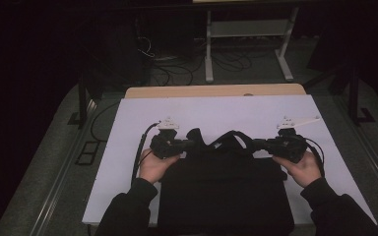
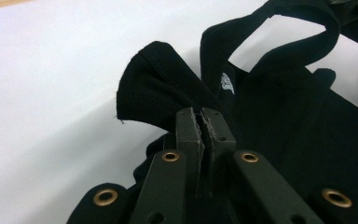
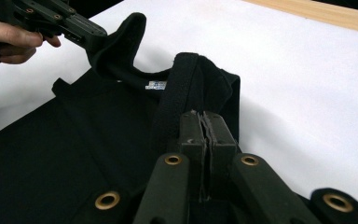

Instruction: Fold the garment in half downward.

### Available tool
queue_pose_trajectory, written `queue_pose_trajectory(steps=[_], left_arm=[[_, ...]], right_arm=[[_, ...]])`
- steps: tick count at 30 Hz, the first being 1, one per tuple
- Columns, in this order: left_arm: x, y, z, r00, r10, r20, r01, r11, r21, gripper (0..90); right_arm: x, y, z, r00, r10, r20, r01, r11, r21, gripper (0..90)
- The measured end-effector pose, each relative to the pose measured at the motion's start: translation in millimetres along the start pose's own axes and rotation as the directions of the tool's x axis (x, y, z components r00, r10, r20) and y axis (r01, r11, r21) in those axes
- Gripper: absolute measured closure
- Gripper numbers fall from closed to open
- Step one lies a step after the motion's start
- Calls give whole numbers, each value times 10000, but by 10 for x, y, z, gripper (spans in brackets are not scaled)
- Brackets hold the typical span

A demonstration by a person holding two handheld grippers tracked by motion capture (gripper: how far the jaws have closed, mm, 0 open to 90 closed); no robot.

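1. A flat black fabric tote bag (image 1: pixel 225 194) lies on a white sheet covering the wooden table (image 1: pixel 216 91), at the edge nearest me.
2. My left gripper (image 2: pixel 203 122) has its jaws pressed together on the bag's top hem, lifting a black cloth flap (image 2: pixel 154 91).
3. My right gripper (image 3: pixel 204 125) is clamped on the bag's thick black webbing strap (image 3: pixel 179 88).
4. Both pinch points sit at the bag's far edge, well apart; another strap loop (image 1: pixel 234 137) arches between them.
5. A small white label (image 3: pixel 156 85) shows inside the bag's opening.
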State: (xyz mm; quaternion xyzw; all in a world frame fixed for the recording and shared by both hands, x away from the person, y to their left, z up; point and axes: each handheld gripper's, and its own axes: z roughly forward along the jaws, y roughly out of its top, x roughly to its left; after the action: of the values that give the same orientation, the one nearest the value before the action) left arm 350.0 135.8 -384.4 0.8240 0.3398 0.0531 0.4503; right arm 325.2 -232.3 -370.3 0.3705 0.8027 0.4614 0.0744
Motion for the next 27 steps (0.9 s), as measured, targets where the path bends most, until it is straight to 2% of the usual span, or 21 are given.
queue_pose_trajectory(steps=[10, 27], left_arm=[[-83, -121, -14, 9994, -126, 310, 126, 9999, 16, 856], [-179, -311, -64, 9975, -240, 659, 230, 9996, 157, 856]], right_arm=[[72, -64, -63, 9996, -13, -270, 16, 9999, 126, 865], [148, -228, -140, 9975, 247, -667, -231, 9994, 254, 865]])
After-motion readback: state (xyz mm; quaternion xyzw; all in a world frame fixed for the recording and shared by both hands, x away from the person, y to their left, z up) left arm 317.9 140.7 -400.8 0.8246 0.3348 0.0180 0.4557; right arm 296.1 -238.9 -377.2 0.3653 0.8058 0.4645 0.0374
